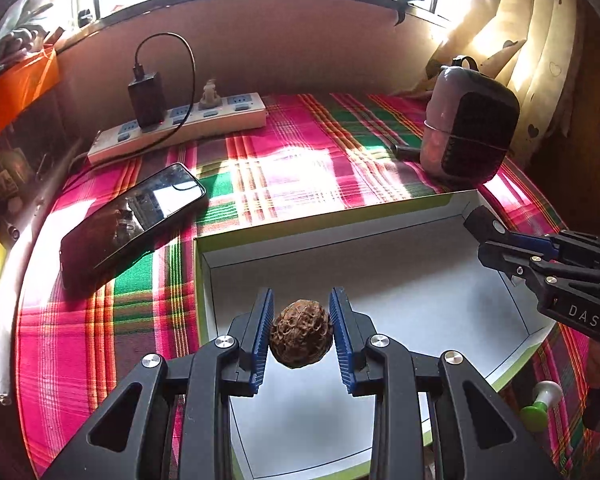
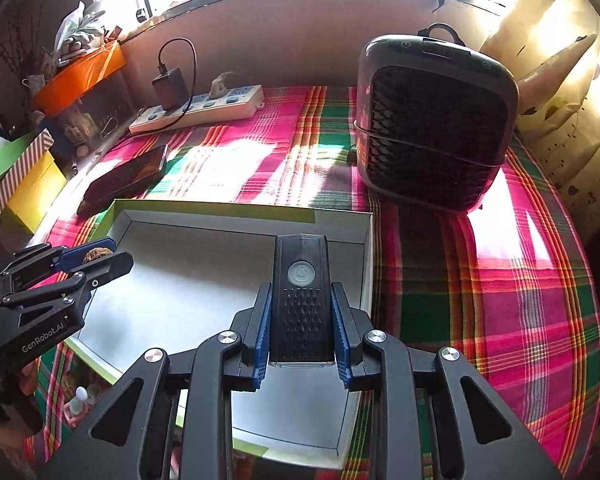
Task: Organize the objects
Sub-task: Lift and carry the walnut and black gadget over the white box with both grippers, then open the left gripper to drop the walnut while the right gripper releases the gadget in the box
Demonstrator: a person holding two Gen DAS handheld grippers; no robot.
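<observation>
Between the blue pads (image 1: 260,332) of the left hand-held gripper (image 1: 300,334) a brown, wrinkled walnut (image 1: 301,334) is clamped and carried above the white floor of a shallow box (image 1: 400,280) with a lime-green rim. From the right wrist view, a black remote-like device (image 2: 301,300) with a round power button is seen gripped upright between the pads of the right hand-held gripper (image 2: 302,332), also over the box's interior, near its right wall. Each hand-held gripper is visible in the other's view: the right one at the box's far right corner, the left one at the box's left edge with the walnut showing between its fingers. The box is set on a surface covered by a pink, green and white plaid cloth (image 1: 300,152). A dark smartphone (image 1: 134,220) is laid on the cloth just left of the box, and a white power strip (image 1: 180,128) with a black charger (image 1: 146,100) plugged in lies further back by the wall. A dark fan heater (image 2: 436,120) stands beyond the box's right corner, near a cream curtain (image 1: 520,40). A small green-and-white mushroom-shaped object (image 1: 542,400) is seen on the cloth beside the box's near right edge.
</observation>
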